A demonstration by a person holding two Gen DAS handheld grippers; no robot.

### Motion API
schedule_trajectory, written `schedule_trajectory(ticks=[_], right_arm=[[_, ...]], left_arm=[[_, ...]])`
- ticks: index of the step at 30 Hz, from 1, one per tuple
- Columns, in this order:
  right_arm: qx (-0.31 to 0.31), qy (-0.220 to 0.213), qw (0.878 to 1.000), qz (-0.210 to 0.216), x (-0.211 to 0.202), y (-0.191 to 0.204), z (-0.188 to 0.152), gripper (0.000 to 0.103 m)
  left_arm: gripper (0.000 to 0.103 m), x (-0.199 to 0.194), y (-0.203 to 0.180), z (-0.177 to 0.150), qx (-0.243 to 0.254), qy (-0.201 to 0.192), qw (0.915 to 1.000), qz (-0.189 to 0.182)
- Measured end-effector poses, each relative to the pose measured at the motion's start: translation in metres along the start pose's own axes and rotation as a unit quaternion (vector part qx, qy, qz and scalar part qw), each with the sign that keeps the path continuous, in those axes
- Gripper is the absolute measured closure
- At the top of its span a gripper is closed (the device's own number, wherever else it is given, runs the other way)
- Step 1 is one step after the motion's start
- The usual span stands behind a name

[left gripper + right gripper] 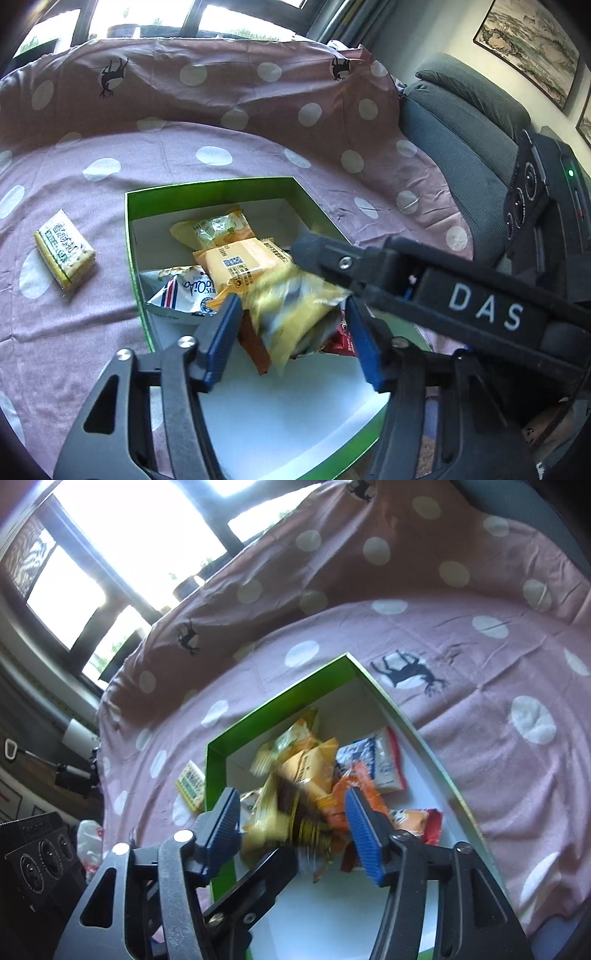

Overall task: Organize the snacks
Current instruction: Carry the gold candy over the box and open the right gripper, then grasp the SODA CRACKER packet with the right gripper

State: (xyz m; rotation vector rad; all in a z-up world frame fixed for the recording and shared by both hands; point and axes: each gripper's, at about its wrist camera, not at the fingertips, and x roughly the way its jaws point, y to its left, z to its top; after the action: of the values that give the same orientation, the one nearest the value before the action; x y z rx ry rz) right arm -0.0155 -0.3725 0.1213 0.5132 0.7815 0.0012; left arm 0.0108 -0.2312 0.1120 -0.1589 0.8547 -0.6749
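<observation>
A: Nearest the lens, what do the claws show?

B: Left claw [293, 334]: blue pads apart, a blurred yellow packet [295, 314] between them, seemingly loose and dropping rather than pinched. Right claw [293, 825]: pads likewise apart, another yellow packet [280, 812] blurred between them over the pile. Each claw's finger crosses the other's view.

A: And where are the snacks?

B: Most lie heaped in the green box [210, 184], white inside: an orange packet [236, 264], a white-and-blue pouch [181, 291], a red wrapper [430, 821]. One cracker pack [64, 253] lies outside, on the dotted pink cloth [229, 140], well apart from the box's left wall.

A: How would that pack handle?

B: Judged light, a firm block under slick film; the crackers would likely crack if squeezed hard. Best taken across its two long sides, near the middle, with gentle pressure. The pillow packets look soft and air-filled, apt to slip; a crimped end seam offers the surer hold.
</observation>
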Motion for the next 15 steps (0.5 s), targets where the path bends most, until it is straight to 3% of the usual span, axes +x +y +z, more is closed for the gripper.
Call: schedule_trajectory(ticks=[5, 15], right_arm=[[-0.007, -0.014, 1.0, 0.004, -0.009, 0.001, 0.001, 0.04], [-0.037, -0.014, 0.999, 0.018, -0.008, 0.017, -0.001, 0.039]], left_arm=[[0.027, -0.014, 0.008, 0.0, -0.015, -0.018, 0.9997, 0.003], [0.023, -0.035, 0.047, 0.002, -0.053, -0.032, 0.9969, 0.049]])
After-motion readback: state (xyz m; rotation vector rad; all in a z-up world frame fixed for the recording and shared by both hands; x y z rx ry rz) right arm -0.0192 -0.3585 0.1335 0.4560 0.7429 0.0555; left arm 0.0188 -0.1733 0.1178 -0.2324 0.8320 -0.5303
